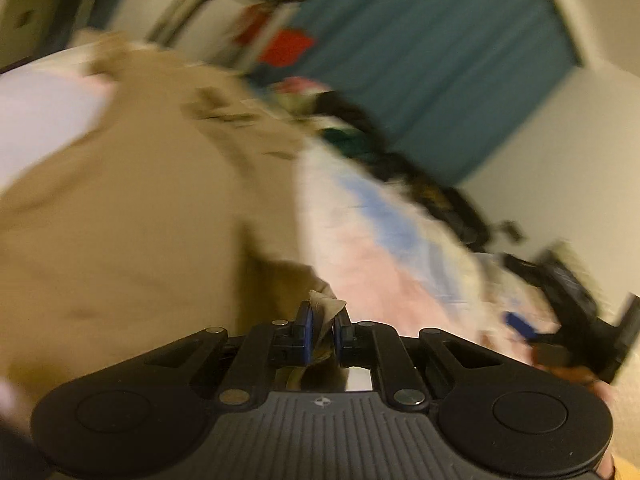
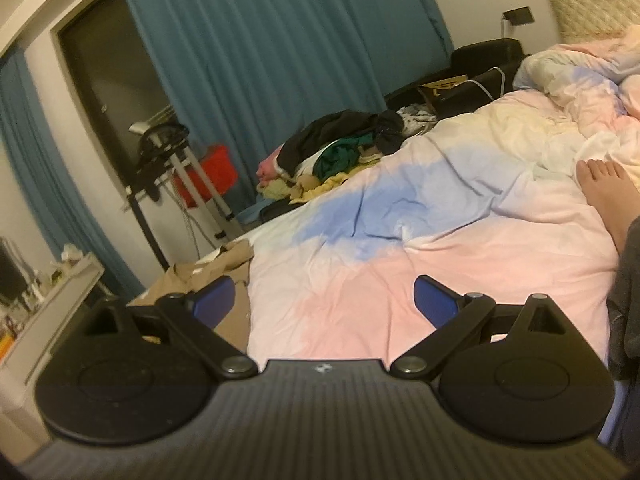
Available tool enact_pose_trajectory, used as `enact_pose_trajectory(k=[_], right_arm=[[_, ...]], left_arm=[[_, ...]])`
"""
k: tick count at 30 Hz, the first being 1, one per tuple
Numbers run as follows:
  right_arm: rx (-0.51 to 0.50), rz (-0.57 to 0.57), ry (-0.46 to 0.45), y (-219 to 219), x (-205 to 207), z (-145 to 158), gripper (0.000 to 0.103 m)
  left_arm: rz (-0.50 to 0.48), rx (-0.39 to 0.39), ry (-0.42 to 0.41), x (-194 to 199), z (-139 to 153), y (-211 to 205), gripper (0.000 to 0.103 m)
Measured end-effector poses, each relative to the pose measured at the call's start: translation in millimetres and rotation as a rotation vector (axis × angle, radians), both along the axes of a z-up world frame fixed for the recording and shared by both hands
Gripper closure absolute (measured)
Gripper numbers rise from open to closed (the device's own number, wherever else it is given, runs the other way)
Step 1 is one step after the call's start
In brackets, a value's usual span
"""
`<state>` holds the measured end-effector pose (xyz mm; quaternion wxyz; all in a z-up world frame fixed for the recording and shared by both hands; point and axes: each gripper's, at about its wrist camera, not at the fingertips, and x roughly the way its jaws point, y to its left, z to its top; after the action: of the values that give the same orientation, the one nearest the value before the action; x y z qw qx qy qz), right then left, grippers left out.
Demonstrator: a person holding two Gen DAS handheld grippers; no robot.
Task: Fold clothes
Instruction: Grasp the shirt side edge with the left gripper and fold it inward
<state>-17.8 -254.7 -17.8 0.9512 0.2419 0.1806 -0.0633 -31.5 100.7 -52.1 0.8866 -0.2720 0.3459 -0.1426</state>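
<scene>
A tan garment [image 1: 120,208] lies spread over the pink, blue and white bed cover [image 1: 360,248]; the left wrist view is blurred by motion. My left gripper [image 1: 323,322] is shut on a corner of the tan garment, which sticks up between the blue pads. In the right wrist view the same tan garment [image 2: 224,268] shows at the bed's left edge. My right gripper [image 2: 324,300] is open and empty, just above the pink part of the bed cover [image 2: 360,304], to the right of the garment.
A heap of mixed clothes [image 2: 340,152] lies at the bed's far edge before a teal curtain [image 2: 280,40]. A bare foot [image 2: 604,192] rests on the bed at right. A metal rack [image 2: 180,168] and red box [image 2: 212,172] stand beside the bed.
</scene>
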Motion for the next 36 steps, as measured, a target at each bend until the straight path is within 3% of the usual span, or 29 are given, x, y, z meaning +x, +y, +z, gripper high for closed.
enact_pose_trajectory(k=[4,6,10,11,13,15,17,21,23,25,27,29,31,33,36], right_arm=[[-0.025,0.048,0.024,13,5,-4,0.005],[-0.014,0.089,0.045,19,8,-9,0.005],[0.06,0.198,0.114,28,16,-26,0.005],[0.1,0.23,0.139,30,18,-33,0.005],[0.189,0.289,0.186,34,21,-46,0.005],[0.273,0.347,0.233,40,24,-60,0.006],[0.344,0.396,0.297,53,27,-77,0.008],[0.458,0.476,0.453,83,31,-117,0.029],[0.432,0.498,0.469,98,27,-121,0.029],[0.396,0.52,0.471,111,21,-123,0.03],[0.396,0.528,0.468,116,14,-119,0.049],[0.423,0.54,0.476,117,7,-118,0.061],[0.411,0.546,0.481,118,-1,-118,0.062],[0.375,0.555,0.486,120,-5,-118,0.062],[0.331,0.601,0.477,125,-7,-116,0.063]], left_arm=[[0.072,0.175,0.164,8,-13,25,0.092],[0.077,0.224,0.231,12,-23,29,0.092],[0.03,0.242,0.227,16,-22,28,0.082],[0.02,0.245,0.224,17,-21,28,0.076],[0.02,0.234,0.198,16,-20,30,0.051],[0.02,0.224,0.173,16,-18,32,0.045],[0.038,0.194,0.176,15,-23,37,0.043],[0.085,0.116,0.225,21,-36,49,0.043],[0.09,0.106,0.247,26,-41,50,0.043],[0.086,0.095,0.26,30,-46,51,0.047],[0.079,0.092,0.27,32,-50,51,0.052],[0.072,0.092,0.278,34,-55,51,0.063],[0.066,0.091,0.28,34,-59,51,0.082],[0.061,0.085,0.276,34,-61,50,0.095],[0.05,0.008,0.246,27,-57,56,0.099]])
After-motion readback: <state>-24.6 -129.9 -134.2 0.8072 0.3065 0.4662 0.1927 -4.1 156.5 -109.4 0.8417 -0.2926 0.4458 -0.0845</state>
